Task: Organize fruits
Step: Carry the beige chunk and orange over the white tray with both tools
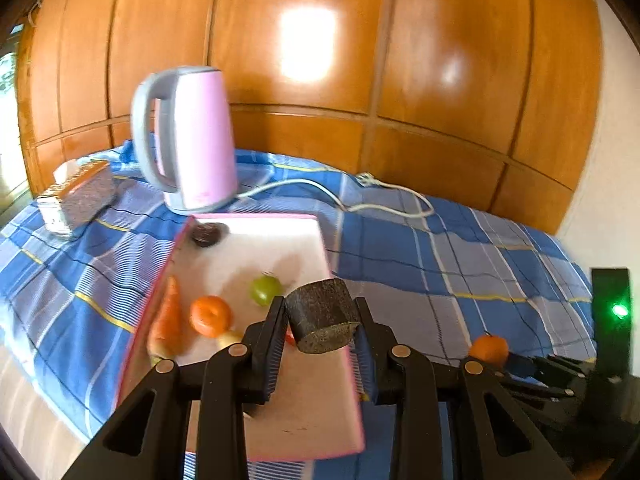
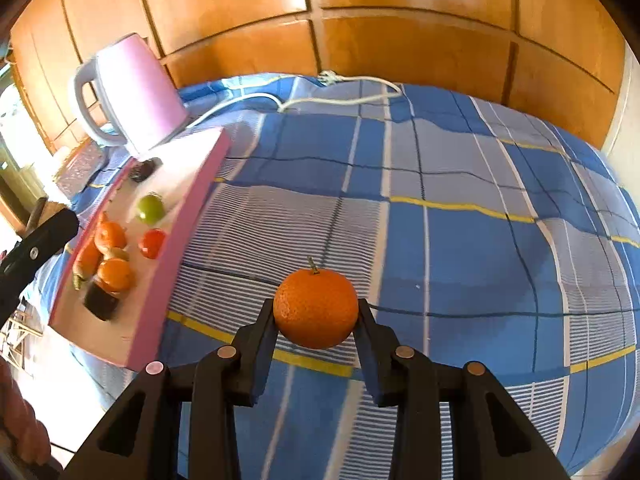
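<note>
In pink tray (image 2: 182, 236): carrot (image 1: 170, 316), tangerines, green fruit (image 2: 150, 208), maybe tomato (image 2: 152, 243).

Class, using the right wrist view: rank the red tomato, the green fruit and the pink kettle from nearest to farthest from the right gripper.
From the right gripper, shut on an orange:
1. Red tomato, left, in the tray near its pink wall.
2. Green fruit, left, farther up the tray.
3. Pink kettle, far left, beyond the tray by the wooden wall.

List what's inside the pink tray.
In the tray: a carrot, two oranges, a green fruit, a red fruit, a dark round item. The left gripper and its dark block hide part.
</note>
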`<state>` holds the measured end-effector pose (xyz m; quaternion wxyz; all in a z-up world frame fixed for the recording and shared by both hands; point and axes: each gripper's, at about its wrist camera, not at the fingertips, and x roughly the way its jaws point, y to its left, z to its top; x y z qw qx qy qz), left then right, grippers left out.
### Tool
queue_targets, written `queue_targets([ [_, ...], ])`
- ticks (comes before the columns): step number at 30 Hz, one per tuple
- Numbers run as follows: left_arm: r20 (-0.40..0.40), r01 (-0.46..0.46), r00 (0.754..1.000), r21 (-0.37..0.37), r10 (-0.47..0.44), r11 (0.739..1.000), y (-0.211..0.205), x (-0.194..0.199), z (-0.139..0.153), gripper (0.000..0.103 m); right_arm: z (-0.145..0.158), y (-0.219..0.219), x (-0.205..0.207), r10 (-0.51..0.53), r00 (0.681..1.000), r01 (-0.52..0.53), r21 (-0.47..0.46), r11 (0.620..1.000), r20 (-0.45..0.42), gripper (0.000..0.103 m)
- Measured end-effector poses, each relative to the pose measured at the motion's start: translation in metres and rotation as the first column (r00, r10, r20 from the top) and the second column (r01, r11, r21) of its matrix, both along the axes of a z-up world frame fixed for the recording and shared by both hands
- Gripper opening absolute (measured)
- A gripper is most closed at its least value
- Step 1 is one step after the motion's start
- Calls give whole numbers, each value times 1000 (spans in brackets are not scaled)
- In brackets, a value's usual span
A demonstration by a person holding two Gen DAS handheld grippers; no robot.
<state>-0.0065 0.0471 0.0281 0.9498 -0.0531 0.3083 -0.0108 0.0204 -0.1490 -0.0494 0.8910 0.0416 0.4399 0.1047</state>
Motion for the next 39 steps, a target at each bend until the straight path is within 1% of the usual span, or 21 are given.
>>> queue_targets([
  [8, 20, -70, 997, -15, 70, 997, 26, 2, 15, 32, 23, 31, -10, 81, 995, -80, -18, 997, 50, 38],
  [14, 10, -110, 994, -28, 111, 993, 44, 6, 14, 32, 30, 47, -4, 127, 990, -126, -19, 992, 60, 38],
  [19, -18, -148, 989, -38, 147, 988, 59, 14, 5, 32, 30, 67, 7, 181, 982, -179, -24, 983, 58, 38],
  [25, -72, -189, 980, -40, 186, 981, 75, 22, -13, 32, 28, 87, 20, 233, 971, -232, -19, 973, 56, 38],
  [31, -109, -215, 971, -17, 212, 977, 81, 27, -28, 32, 28, 109, 40, 282, 958, -282, -10, 959, 57, 38],
  [39, -127, -256, 959, 5, 254, 967, 95, 27, -35, 33, 35, 148, 69, 333, 939, -334, -4, 943, 83, 38],
])
